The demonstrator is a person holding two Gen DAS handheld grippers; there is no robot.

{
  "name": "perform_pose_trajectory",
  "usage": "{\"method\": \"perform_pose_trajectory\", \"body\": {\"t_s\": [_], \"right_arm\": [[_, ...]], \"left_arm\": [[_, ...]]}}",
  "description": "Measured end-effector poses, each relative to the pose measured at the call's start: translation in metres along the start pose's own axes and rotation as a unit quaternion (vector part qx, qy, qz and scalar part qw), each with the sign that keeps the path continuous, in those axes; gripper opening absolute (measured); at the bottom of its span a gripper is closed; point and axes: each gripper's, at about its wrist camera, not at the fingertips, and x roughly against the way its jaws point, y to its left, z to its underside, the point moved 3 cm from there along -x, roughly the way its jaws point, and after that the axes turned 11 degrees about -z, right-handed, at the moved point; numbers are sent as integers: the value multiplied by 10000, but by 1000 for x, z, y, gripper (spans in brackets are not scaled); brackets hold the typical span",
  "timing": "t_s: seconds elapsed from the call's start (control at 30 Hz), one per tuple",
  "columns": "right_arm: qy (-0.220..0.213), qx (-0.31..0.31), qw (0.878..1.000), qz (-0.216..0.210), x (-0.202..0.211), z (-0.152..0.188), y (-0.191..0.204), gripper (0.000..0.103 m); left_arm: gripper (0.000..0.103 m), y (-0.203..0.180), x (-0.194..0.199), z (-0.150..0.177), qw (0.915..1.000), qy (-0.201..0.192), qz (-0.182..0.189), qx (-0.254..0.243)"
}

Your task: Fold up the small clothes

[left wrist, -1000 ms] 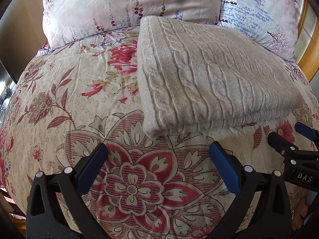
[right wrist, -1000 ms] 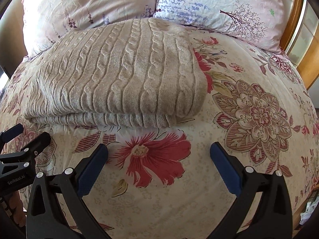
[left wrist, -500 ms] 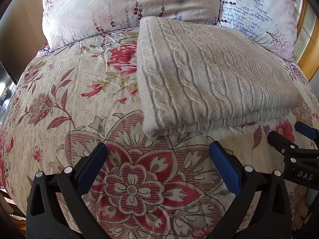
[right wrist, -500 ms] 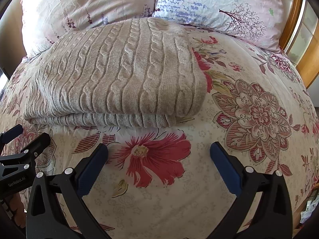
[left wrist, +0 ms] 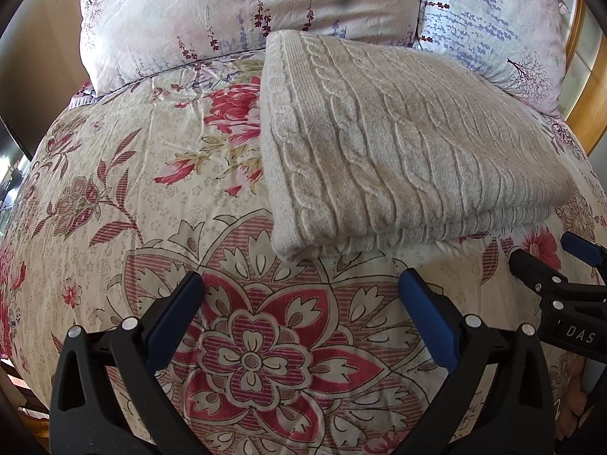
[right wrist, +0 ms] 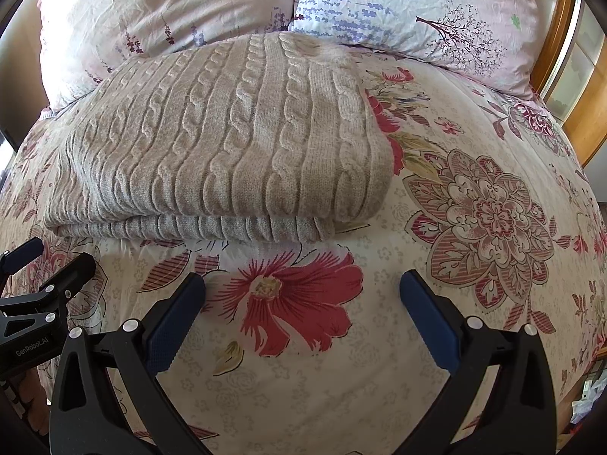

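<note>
A beige cable-knit garment [left wrist: 398,151] lies folded into a neat rectangle on the floral bedspread [left wrist: 151,208]; it also shows in the right wrist view [right wrist: 227,144]. My left gripper [left wrist: 299,288] is open and empty, just in front of the fold's near left corner, not touching it. My right gripper [right wrist: 301,288] is open and empty, in front of the fold's near right edge, over a red flower print. Each gripper shows at the edge of the other's view: the right one [left wrist: 546,261] and the left one [right wrist: 49,261].
Two floral pillows [left wrist: 246,7] [right wrist: 417,7] lean at the head of the bed behind the garment. A wooden frame [right wrist: 584,113] stands at the right. The bedspread [right wrist: 493,208] extends right of the garment.
</note>
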Motion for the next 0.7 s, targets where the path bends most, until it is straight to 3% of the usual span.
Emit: {"method": "perform_pose_trajectory", "body": {"t_s": [0.7], "right_arm": [[12,35,10000,-21,0,-1,0,102]], "left_arm": [[101,1,-3,0,10000,78,13,-20]]}}
